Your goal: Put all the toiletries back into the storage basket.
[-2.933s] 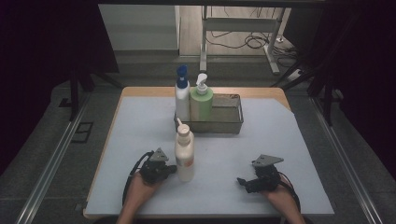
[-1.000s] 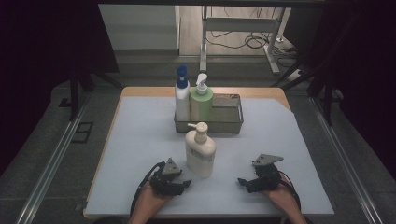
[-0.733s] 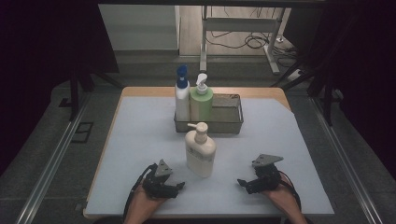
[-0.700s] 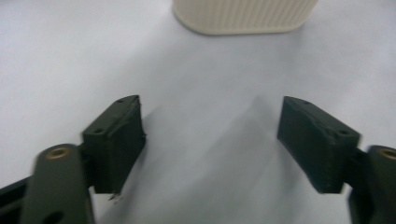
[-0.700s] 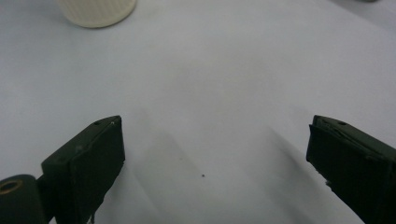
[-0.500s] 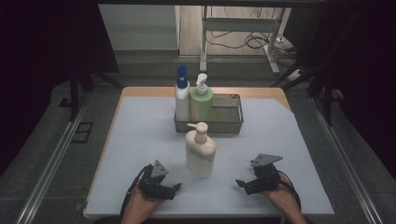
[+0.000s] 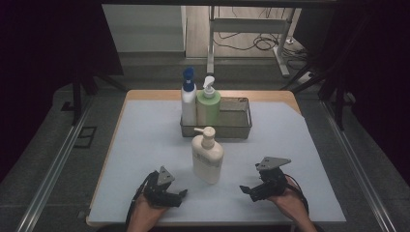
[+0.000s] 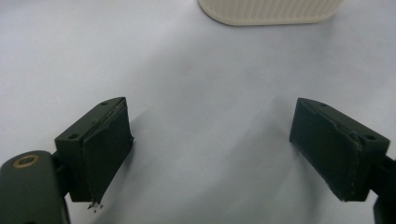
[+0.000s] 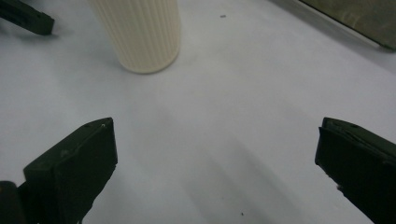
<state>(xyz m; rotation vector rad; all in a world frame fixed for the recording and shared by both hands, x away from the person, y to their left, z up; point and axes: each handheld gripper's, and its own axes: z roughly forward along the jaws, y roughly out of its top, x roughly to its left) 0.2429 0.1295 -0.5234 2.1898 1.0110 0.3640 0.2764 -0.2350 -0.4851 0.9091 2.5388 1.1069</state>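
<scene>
Since earlier, left gripper (image 7: 180, 193) backs off the cream pump bottle (image 7: 208, 155), jaws just opening, empty. Right gripper (image 7: 245, 190) gapes empty too. Basket (image 7: 237, 131) loading probably remains.

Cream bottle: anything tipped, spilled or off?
Nothing stands out. The cream bottle stands upright on the mat, in front of the basket, apart from both open grippers: left gripper, right gripper.
</scene>
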